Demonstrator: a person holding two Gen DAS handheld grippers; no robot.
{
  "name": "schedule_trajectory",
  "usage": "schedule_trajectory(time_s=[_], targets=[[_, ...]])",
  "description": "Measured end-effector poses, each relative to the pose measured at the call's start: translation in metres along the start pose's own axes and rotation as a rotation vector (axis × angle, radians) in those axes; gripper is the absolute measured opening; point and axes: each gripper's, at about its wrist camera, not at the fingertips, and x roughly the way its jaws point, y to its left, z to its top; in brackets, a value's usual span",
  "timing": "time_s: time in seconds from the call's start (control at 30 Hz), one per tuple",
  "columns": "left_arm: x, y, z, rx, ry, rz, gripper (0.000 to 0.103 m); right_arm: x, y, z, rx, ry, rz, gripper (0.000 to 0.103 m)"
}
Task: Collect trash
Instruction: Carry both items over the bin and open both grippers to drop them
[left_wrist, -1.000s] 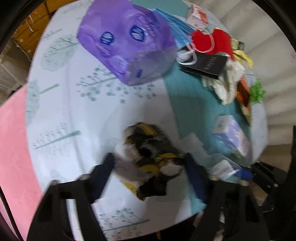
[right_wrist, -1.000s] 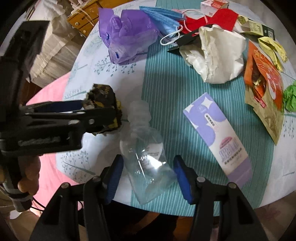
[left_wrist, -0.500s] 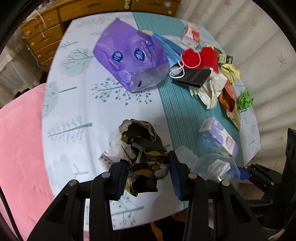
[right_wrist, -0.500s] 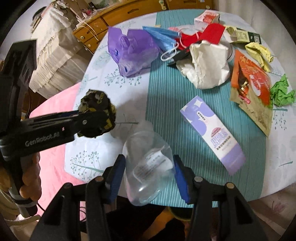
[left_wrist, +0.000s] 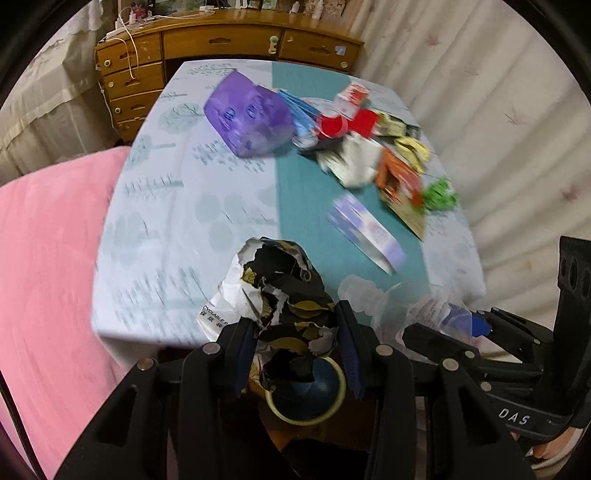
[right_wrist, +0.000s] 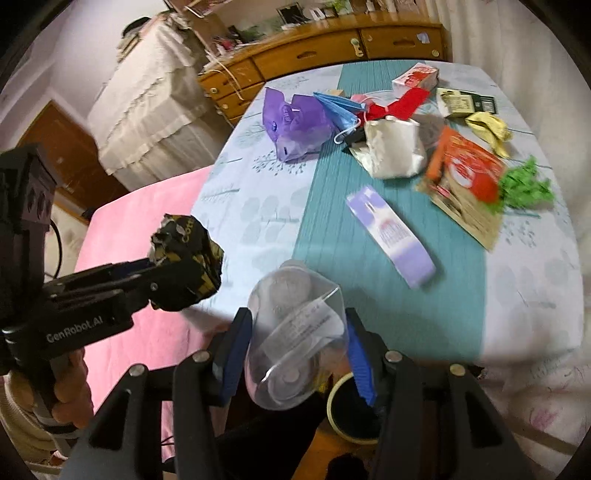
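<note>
The crumpled black-and-yellow wrapper (left_wrist: 284, 295) is pinched in the left tool (left_wrist: 295, 349), clear of the worktop (left_wrist: 155, 229), with the yellow-rimmed bin (left_wrist: 306, 391) showing directly beneath. The clear plastic bottle (right_wrist: 295, 332) is clamped in the right tool (right_wrist: 295, 354), the bin rim (right_wrist: 338, 391) lying at about 4 o'clock of it. Each load is best centred over the opening before release. Remaining litter, such as the purple bag (right_wrist: 295, 125), lies toward 12 o'clock.
</note>
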Motion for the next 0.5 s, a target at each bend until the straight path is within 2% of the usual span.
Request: schedule_trajectory(time_s=[0.1, 0.23, 0.37, 0.5], targets=[[-0.001, -0.018, -0.032, -0.009, 0.006, -0.006, 0.039, -0.023, -0.014, -0.033, -0.012, 0.004, 0.016, 0.050], [0.012, -0.045, -0.080, -0.005, 0.074, -0.011, 0.039, -0.033, -0.041, -0.082, 0.008, 0.057, 0.006, 0.050], [0.036, -0.067, -0.123, 0.049, 0.160, 0.014, 0.039, -0.023, -0.069, -0.122, 0.071, 0.123, -0.010, 0.050], [0.067, -0.072, -0.153, 0.085, 0.231, 0.030, 0.040, 0.003, -0.096, -0.161, 0.160, 0.177, -0.039, 0.050]])
